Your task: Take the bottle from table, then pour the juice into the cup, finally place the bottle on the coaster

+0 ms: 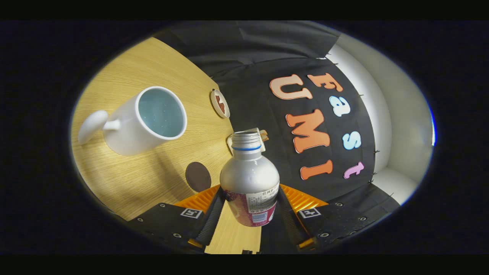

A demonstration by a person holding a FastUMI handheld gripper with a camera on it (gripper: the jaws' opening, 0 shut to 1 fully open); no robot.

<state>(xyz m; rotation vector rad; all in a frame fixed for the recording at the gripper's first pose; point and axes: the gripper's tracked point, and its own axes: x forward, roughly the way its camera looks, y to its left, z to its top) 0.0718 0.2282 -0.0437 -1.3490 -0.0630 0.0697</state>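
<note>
The gripper (250, 214) sits at the bottom centre of the frame, its two fingers (211, 215) pressed against opposite sides of the bottle (250, 183), so it is clenched on the lower, labelled part of the bottle; the bottle rises from between the fingers toward the middle of the frame, leaning a little to the left, with its silver shoulder above the label, a blue ring round the neck and the mouth open (no cap on it); the whole view is rolled, so the wooden table (153, 172) fills the left half of the frame and slants up to the upper left. Just left of the bottle's body, close to the left finger, a dark round coaster (198, 176) lies flat on the table; farther out, at the centre left, the white cup (141, 122) stands on the table with its handle pointing to the left edge of the frame and its open mouth turned toward the camera, the inside pale blue, well apart from the bottle's mouth; beyond the cup, near the table's far edge at the upper middle, lies a small round white disc (220, 103) with a reddish mark. The table's edge runs from the upper middle down toward the bottle's neck; bare wood lies between the cup, the coaster and the fingers; to the right of the bottle hangs the booth's black cloth wall (252, 76), and at the far right a pale wall (397, 126) curves away.
</note>
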